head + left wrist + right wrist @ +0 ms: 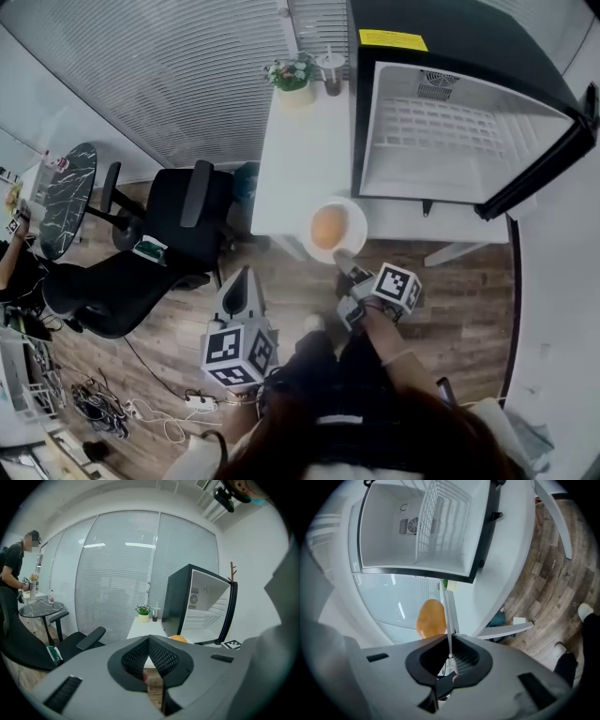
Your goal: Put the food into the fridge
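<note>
One piece of orange-brown food (328, 226) is pictured on a single white plate (354, 217) at the near edge of the white table (291, 159), near the one black fridge (450, 131), whose door stands open. The plate's rim is clamped in the jaws of the right gripper (345, 261), while the left gripper (241, 281) is held low, off the table, its jaws closed together on nothing. A yellow label (393, 39) is seen on the fridge's top, its print too small to be read, and one potted plant (292, 75) and one cup (332, 73) with a straw are set at the table's far edge.
</note>
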`<state>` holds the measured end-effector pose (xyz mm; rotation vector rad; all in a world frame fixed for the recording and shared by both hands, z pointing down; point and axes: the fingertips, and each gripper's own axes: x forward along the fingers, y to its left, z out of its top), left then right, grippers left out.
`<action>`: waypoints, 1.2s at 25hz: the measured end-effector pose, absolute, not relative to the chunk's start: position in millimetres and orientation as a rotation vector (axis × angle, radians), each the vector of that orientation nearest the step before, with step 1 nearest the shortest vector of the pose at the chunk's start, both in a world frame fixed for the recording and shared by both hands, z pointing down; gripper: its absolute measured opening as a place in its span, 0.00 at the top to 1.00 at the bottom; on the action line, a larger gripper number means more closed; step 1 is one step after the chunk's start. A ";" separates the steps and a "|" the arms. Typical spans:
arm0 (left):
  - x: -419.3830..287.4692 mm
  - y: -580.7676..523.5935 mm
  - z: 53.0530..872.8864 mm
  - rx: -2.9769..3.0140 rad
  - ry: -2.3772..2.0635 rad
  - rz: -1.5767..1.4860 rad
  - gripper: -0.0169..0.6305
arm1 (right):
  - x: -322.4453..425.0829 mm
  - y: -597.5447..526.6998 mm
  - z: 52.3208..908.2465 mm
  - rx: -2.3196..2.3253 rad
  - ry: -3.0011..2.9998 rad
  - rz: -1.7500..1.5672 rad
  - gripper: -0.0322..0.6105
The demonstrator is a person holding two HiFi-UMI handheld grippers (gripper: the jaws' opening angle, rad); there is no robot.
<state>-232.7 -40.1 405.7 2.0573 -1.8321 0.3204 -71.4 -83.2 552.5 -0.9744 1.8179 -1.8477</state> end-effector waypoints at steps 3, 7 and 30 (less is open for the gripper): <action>-221.8 -39.1 404.8 2.044 -1.838 0.312 0.98 | -61.0 -80.8 546.9 -0.965 1.833 -1.857 0.93; -204.5 -39.0 404.1 2.041 -1.840 0.308 0.98 | -46.6 -80.6 544.7 -0.954 1.843 -1.859 0.93; -107.9 -54.9 403.3 2.026 -1.876 0.292 0.98 | 46.2 -90.9 519.5 -0.871 1.896 -1.856 0.93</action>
